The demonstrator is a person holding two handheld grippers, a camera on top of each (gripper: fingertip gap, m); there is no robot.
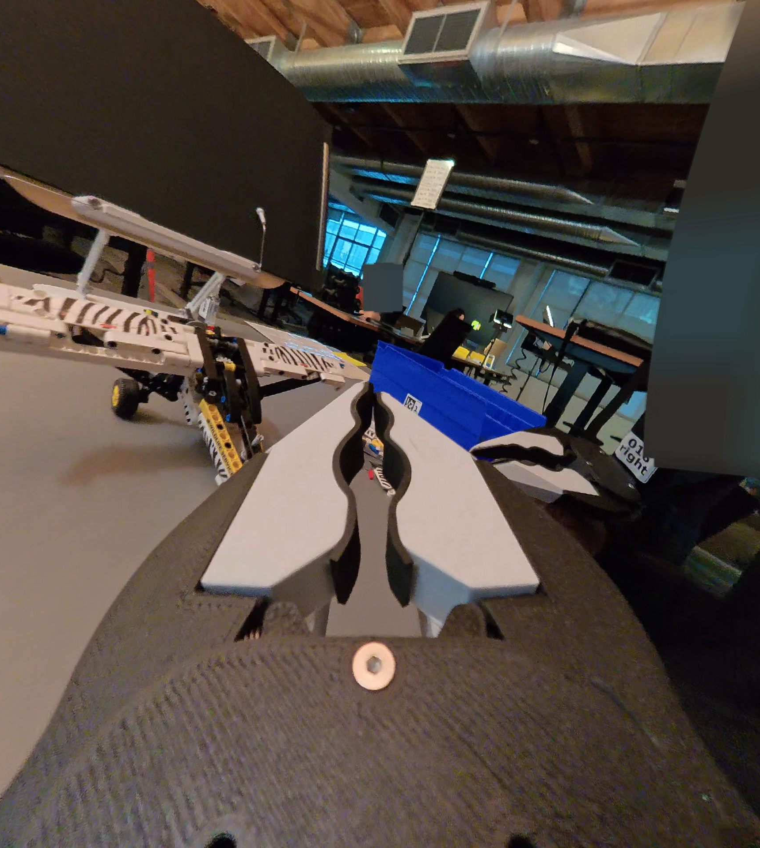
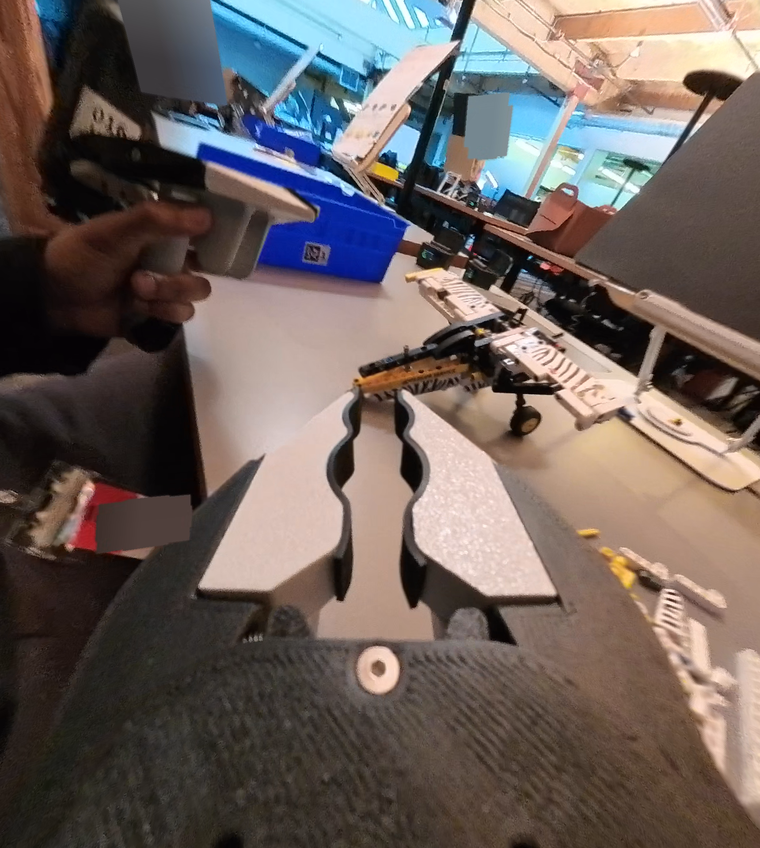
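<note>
A brick-built model plane [image 1: 139, 330] with white zebra-striped wings, black frame, yellow tail beam and small wheels stands on the grey table [image 1: 47, 504]. My left gripper [image 1: 372, 394] is shut with nothing between its pads, raised to the right of the plane's tail. In the right wrist view it [image 2: 309, 211] is held by a hand [image 2: 107, 270] in front of the blue bin [image 2: 337, 234]. My right gripper [image 2: 376, 399] is open by a narrow gap and empty, its tips short of the plane's [image 2: 529, 362] yellow tail. It also shows in the left wrist view [image 1: 477, 452], apart from the plane.
The blue bin [image 1: 451, 399] stands beyond the left gripper. Loose yellow and white striped brick pieces [image 2: 672, 610] lie on the table at the right. A tilted black panel [image 2: 713, 206] on a grey stand hangs over the plane. Desks and people are in the background. Spacing between my two grippers at the tips: around 15 cm.
</note>
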